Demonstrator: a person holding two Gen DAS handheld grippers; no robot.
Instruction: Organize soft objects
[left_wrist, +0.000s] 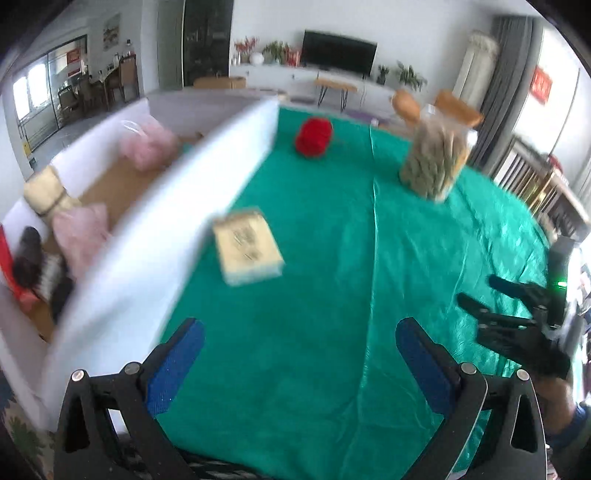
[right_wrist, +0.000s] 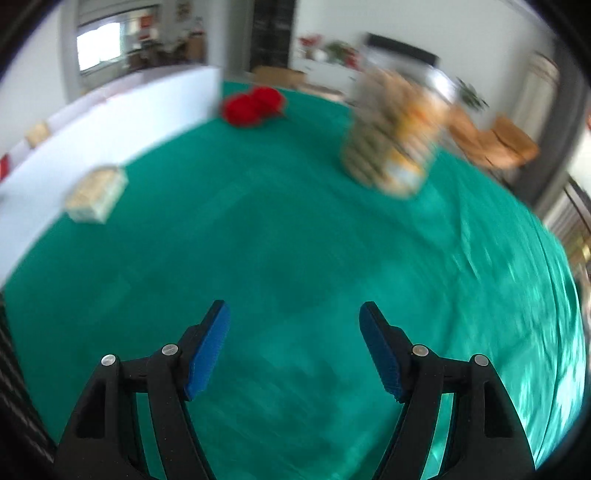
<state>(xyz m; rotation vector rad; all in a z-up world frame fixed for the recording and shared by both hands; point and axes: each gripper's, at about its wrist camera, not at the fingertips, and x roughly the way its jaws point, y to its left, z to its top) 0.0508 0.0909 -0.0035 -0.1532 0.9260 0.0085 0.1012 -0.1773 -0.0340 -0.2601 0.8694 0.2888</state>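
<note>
On the green cloth lie a red yarn ball (left_wrist: 314, 137) (right_wrist: 253, 105), a beige flat packet (left_wrist: 247, 245) (right_wrist: 96, 194) and a clear bag of pale green pieces (left_wrist: 436, 162) (right_wrist: 391, 147). A white box (left_wrist: 207, 184) (right_wrist: 110, 122) at the left holds pink fluffy items (left_wrist: 149, 142), a cream bundle (left_wrist: 46, 192) and dark items (left_wrist: 33, 262). My left gripper (left_wrist: 299, 332) stands wide open over bare cloth, nothing between its fingers. My right gripper (right_wrist: 294, 314) is open too, above bare cloth. A black-gloved hand (left_wrist: 517, 328) shows at the right in the left wrist view.
The green cloth (left_wrist: 332, 295) covers the whole table and falls off at the right edge. Behind are a TV unit (left_wrist: 340, 55), plants and wooden stools (right_wrist: 495, 144). Both views are blurred by motion.
</note>
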